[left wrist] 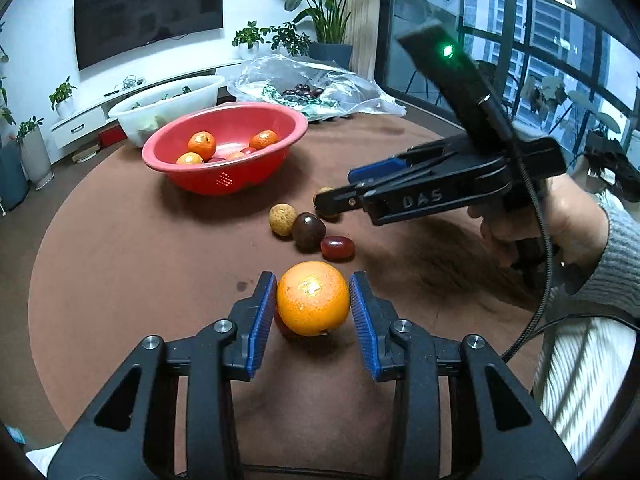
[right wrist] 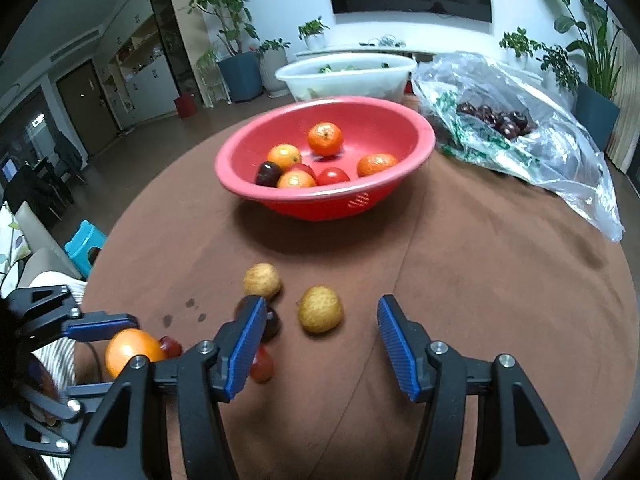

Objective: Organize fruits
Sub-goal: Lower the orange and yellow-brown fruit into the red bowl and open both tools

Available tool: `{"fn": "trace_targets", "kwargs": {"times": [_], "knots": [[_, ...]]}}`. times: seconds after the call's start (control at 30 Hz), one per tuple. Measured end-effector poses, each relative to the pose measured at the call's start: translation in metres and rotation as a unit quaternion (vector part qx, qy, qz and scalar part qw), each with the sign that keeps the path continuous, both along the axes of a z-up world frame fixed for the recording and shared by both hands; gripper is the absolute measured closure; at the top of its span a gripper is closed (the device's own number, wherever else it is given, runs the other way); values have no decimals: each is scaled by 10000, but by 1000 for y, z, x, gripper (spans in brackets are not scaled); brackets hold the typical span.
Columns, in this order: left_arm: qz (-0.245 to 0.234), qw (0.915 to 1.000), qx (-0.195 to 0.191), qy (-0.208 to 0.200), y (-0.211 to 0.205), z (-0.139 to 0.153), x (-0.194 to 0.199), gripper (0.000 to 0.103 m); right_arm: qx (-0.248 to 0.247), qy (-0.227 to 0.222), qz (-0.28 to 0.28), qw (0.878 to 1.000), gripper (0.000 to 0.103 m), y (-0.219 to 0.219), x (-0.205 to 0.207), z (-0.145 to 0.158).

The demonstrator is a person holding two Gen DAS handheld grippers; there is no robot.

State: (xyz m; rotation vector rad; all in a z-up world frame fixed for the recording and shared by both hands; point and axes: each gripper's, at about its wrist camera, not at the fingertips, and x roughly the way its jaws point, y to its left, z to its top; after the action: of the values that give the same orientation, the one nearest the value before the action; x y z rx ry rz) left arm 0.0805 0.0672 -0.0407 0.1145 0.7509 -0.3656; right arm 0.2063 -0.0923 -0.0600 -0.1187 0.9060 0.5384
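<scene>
Left tool (left wrist: 313, 306) hugs the orange (left wrist: 313, 298) tight, lifted a bit, with the red bowl (left wrist: 224, 148) far ahead to its left; right tool (right wrist: 320, 344) stands apart around the tan fruit (right wrist: 320, 309), the red bowl straight beyond.

TV (left wrist: 148, 12) on wall, potted plants (left wrist: 328, 4), blue stool (right wrist: 85, 246).

"das" on right tool (left wrist: 334, 200)
</scene>
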Motion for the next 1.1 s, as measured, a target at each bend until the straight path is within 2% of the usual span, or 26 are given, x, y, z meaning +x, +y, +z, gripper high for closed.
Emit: {"fn": "trace_targets", "kwargs": {"times": [0.07, 0.17, 0.3, 0.33, 0.5, 0.7, 0.97, 1.1], "knots": [[32, 10000, -42, 13, 3, 0, 1, 68, -49, 80, -22, 10000, 43, 1, 4, -5], [59, 10000, -57, 20, 4, 0, 1, 68, -69, 159, 16, 9998, 52, 5, 7, -9], [91, 9999, -103, 21, 6, 1, 2, 68, -47, 244, 55, 9997, 71, 6, 10, -13], [103, 9999, -110, 23, 7, 1, 2, 68, -33, 270, 77, 9996, 72, 6, 10, -13], [160, 9997, -197, 57, 12, 2, 5, 68, 84, 313, 37, 9995, 73, 3, 7, -10], [241, 9989, -390, 57, 26, 12, 23, 68, 341, 138, 44, 9993, 73, -4, 3, 10], [271, 9979, -579, -126, 43, 41, 81, 68, 653, -141, 139, 9977, 72, 0, 20, 48], [311, 9972, -677, -98, 51, 48, 113, 68, 661, -225, 159, 9974, 72, 7, 41, 56]]}}
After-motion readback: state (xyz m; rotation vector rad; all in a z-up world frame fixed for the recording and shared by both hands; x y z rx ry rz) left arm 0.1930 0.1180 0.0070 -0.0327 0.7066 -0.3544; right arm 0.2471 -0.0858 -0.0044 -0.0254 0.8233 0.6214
